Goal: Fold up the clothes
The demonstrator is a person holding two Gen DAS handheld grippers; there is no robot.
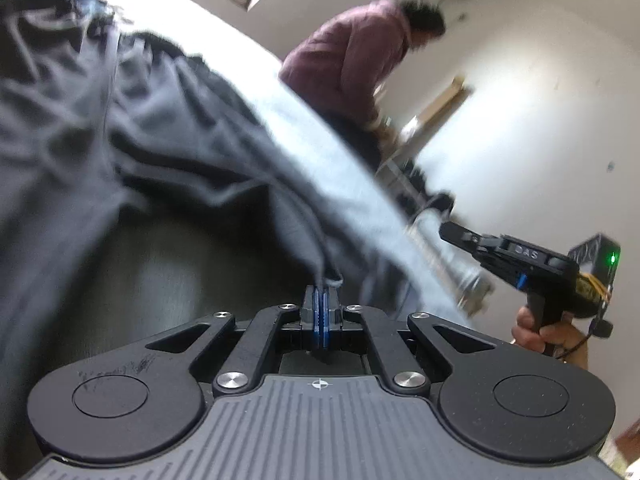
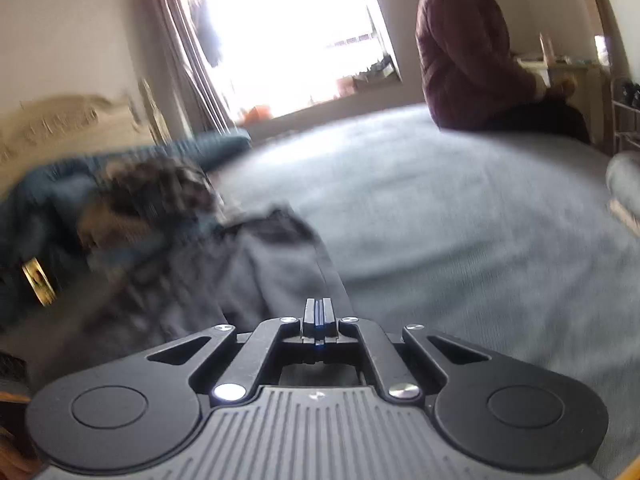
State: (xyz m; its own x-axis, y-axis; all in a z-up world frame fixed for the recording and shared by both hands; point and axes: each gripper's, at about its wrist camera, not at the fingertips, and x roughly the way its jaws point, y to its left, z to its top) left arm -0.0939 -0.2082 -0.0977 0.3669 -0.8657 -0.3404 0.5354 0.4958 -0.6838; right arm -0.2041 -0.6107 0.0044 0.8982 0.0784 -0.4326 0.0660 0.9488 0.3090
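Observation:
A dark grey garment [image 1: 160, 140] hangs in folds from the upper left down to my left gripper [image 1: 322, 294], which is shut on its edge beside a small white tag. In the right wrist view the same garment [image 2: 248, 276] lies crumpled on the pale blue bed sheet [image 2: 460, 220], and its edge runs right up to my right gripper [image 2: 318, 306]. That gripper's jaws are together; I see no cloth pinched between them. From the left wrist view the right gripper [image 1: 450, 233] sits at the right, off the bed's edge, held by a hand [image 1: 532, 330].
A person in a maroon jacket [image 2: 464, 60] sits on the far side of the bed. A teal blanket [image 2: 48, 200] with a dark patterned item [image 2: 160, 188] lies at the left near the headboard [image 2: 60, 128]. A bright window [image 2: 288, 32] is behind. A rack [image 1: 416, 188] stands beside the bed.

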